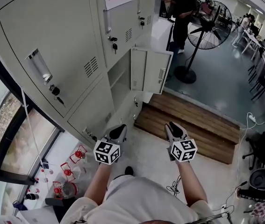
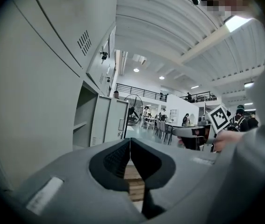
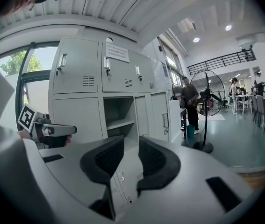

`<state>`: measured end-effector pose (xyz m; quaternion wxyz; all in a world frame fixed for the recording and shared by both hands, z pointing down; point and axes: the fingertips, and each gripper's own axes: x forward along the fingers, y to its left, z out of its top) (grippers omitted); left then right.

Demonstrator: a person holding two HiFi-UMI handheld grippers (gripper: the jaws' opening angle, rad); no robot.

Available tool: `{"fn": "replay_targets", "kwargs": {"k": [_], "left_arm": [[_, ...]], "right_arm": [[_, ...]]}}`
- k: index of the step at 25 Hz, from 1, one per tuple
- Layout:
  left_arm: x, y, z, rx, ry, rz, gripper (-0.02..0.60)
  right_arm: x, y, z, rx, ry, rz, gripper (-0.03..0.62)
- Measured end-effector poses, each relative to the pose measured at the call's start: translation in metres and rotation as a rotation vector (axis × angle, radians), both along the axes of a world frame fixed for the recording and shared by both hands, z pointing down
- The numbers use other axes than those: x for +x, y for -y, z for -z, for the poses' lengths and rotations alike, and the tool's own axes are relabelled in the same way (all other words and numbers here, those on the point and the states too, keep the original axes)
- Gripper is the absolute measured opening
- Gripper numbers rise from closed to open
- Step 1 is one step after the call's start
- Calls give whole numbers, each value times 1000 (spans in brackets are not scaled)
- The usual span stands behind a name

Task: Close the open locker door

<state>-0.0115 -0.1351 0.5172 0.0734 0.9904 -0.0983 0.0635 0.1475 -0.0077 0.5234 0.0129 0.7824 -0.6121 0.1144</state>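
Observation:
The grey locker bank (image 1: 62, 55) fills the left of the head view. One lower door (image 1: 151, 71) stands swung out to the right, baring an empty compartment with a shelf (image 1: 119, 76). Both grippers are held out short of it, above the pale floor. My left gripper (image 1: 117, 132) is shut and empty; its jaws meet at the tips (image 2: 130, 143), and the open door (image 2: 113, 122) shows ahead. My right gripper (image 1: 174, 129) is open, with a gap and nothing between its pads (image 3: 131, 146). It faces the open compartment (image 3: 118, 118) and the door (image 3: 161, 120).
A wooden step (image 1: 193, 125) runs across the floor just beyond the grippers. A standing fan (image 1: 209, 31) and a person in dark clothes (image 1: 181, 13) are past the open door. Cables (image 1: 251, 120) and chairs (image 1: 263, 148) lie to the right, red-topped items (image 1: 69, 171) by the window.

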Motion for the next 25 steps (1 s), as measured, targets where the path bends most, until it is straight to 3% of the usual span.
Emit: {"fn": "replay_targets", "kwargs": {"k": [14, 25], "left_arm": [[46, 63, -12, 5, 39, -75, 15], [92, 91, -19, -26, 33, 5, 15]], "right_arm": [[32, 68, -10, -20, 17, -44, 84], [89, 102, -19, -53, 15, 23, 84]]}}
